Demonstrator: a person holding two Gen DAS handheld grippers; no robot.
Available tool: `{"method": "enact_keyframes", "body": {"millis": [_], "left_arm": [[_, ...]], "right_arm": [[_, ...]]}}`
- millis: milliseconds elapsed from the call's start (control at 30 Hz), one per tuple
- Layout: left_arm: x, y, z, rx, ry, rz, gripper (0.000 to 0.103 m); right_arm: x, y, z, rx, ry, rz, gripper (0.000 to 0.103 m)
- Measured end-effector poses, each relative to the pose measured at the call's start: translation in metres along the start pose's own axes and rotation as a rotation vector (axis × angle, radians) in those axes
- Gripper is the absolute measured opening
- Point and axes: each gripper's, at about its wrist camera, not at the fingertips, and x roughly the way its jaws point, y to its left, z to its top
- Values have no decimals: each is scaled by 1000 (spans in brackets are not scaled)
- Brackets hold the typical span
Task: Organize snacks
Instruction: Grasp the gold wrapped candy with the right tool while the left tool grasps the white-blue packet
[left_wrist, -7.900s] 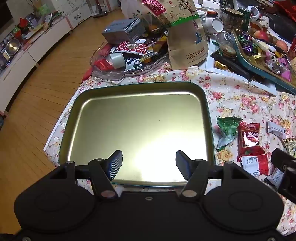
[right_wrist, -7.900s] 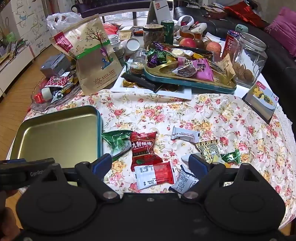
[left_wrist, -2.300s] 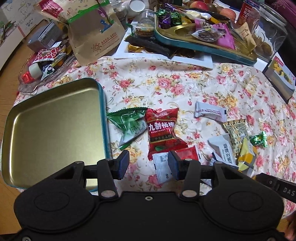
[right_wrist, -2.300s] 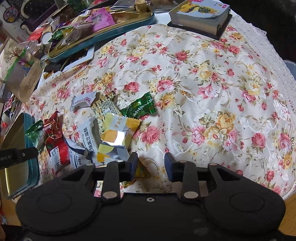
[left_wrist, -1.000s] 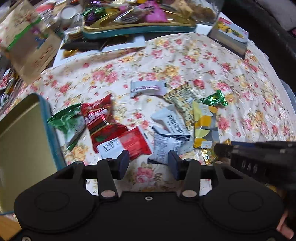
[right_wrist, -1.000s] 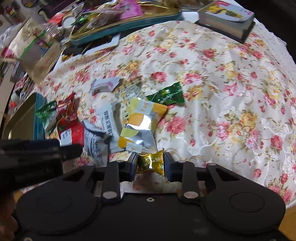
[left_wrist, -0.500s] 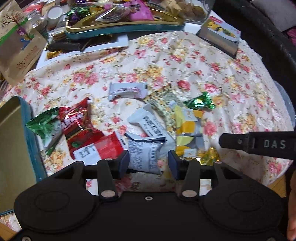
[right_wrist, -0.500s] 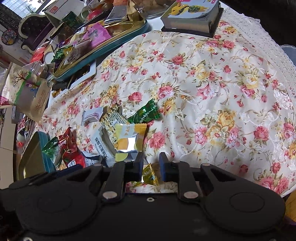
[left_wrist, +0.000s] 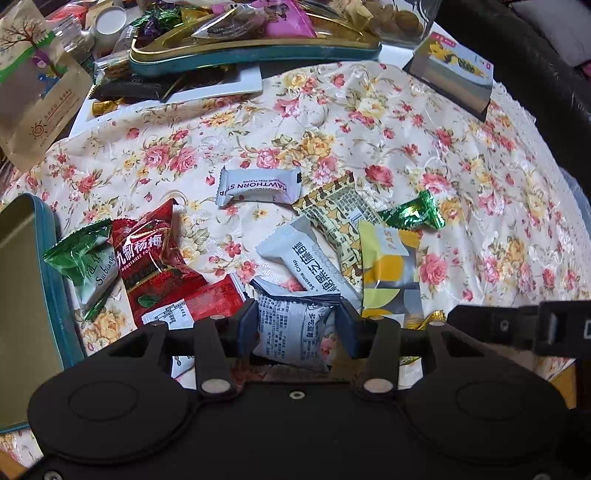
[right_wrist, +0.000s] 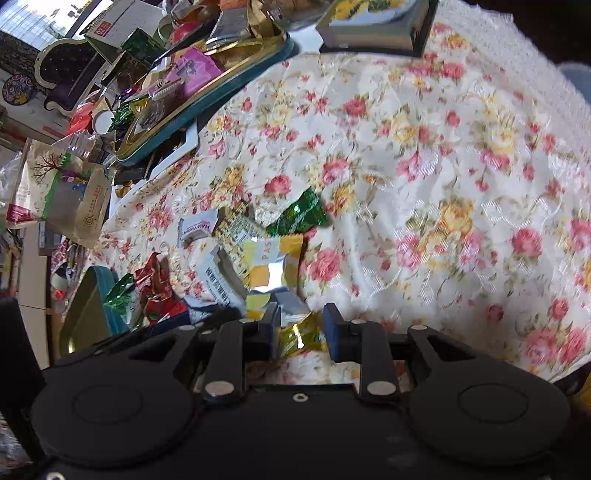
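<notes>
Two grippers work over loose snacks on the floral tablecloth. The left gripper, lower centre of its view, stands parted around a white printed sachet, not pressing it. The right gripper is opening around a crinkled gold-foil candy.

A floral tablecloth covers the table; a dark sofa stands just beyond its far edge
</notes>
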Motion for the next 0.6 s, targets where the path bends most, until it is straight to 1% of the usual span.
{"method": "enact_keyframes", "body": {"millis": [100,133,233,333,433,600], "left_arm": [[7,-3,-4,16,39,-18,52],[8,-4,-5,12,45,-19,48],[6,-1,-6,-1,49,-17,46],[3,11,-4,-78,70,-30,42],[-1,24,-3,-141,90,-58,42],[-4,27,-5,-135,104,-60,42]], "right_arm": [[6,-5,-3,56,68,36,29],[9,-6,-5,72,88,41,29],[15,-5,-10,87,123,37,29],[20,-4,-12,90,128,13,29],[26,-1,-13,102,127,5,31],[42,3,-11,133,154,11,33]]}}
